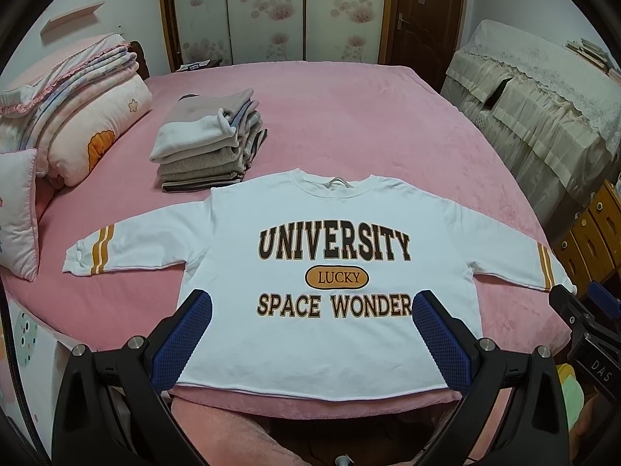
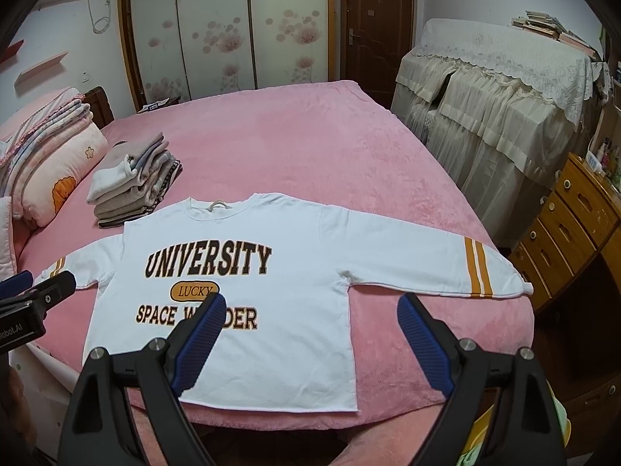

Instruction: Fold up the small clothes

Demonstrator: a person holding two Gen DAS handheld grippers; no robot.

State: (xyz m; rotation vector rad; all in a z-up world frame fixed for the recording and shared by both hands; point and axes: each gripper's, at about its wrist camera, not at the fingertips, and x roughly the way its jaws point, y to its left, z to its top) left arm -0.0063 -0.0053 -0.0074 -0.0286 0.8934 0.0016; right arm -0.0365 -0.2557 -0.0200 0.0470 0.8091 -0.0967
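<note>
White long-sleeved sweatshirt with brown "UNIVERSITY" print (image 1: 310,256) lies flat, front up, sleeves spread, at the near edge of the pink fleece bed cover (image 1: 349,116). Left gripper (image 1: 310,310) jaws spread wide, empty, above the hem. Right gripper (image 2: 310,310) likewise wide apart, holding nothing, over the sweatshirt's right side. Stack of folded grey and white clothes (image 1: 209,143) sits far left, just beyond the left sleeve.

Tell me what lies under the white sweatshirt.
The white sweatshirt lies flat, front up, on the pink bed cover, which shows all around it. Anything else between the two is covered and cannot be seen.
</note>
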